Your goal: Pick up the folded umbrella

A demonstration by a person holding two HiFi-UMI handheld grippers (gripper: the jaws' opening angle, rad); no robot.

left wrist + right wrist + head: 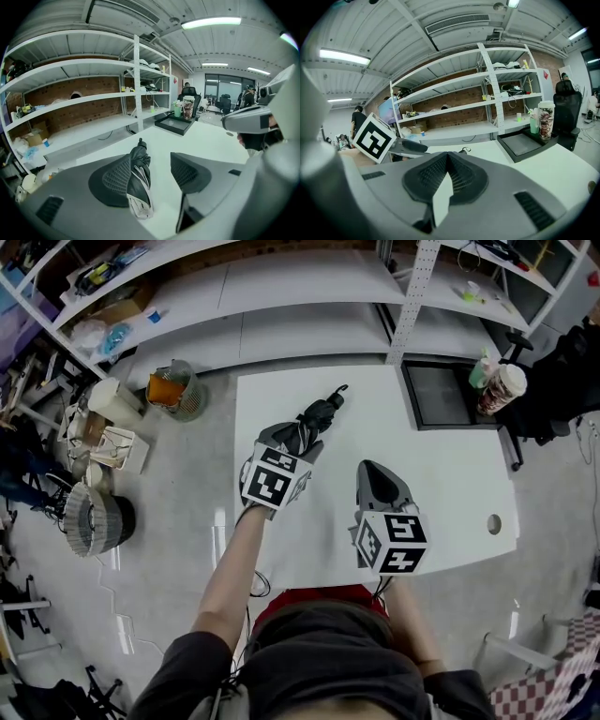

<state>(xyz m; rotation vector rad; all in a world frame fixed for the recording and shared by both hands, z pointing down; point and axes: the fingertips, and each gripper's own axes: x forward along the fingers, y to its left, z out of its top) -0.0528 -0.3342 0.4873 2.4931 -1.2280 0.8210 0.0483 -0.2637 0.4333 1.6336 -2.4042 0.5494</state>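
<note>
The folded black umbrella (pixel 317 420) lies on the white table (pixel 450 474), pointing away from me, with its wrist loop at the far end. My left gripper (pixel 298 439) is over its near end. In the left gripper view the umbrella (pixel 139 178), with pale trim at its near end, lies between the open jaws of that gripper (pixel 157 171), close against the left pad (pixel 117 176) and apart from the right one. My right gripper (pixel 377 476) hovers over the table to the umbrella's right; its pads (pixel 447 173) meet with nothing between them.
A black tray (pixel 441 395) sits at the table's far right, with a lidded cup (pixel 502 388) and a green bottle (pixel 481 371) beside it. White shelving (pixel 309 296) runs behind the table. On the floor to the left are a bin (pixel 173 390) and clutter.
</note>
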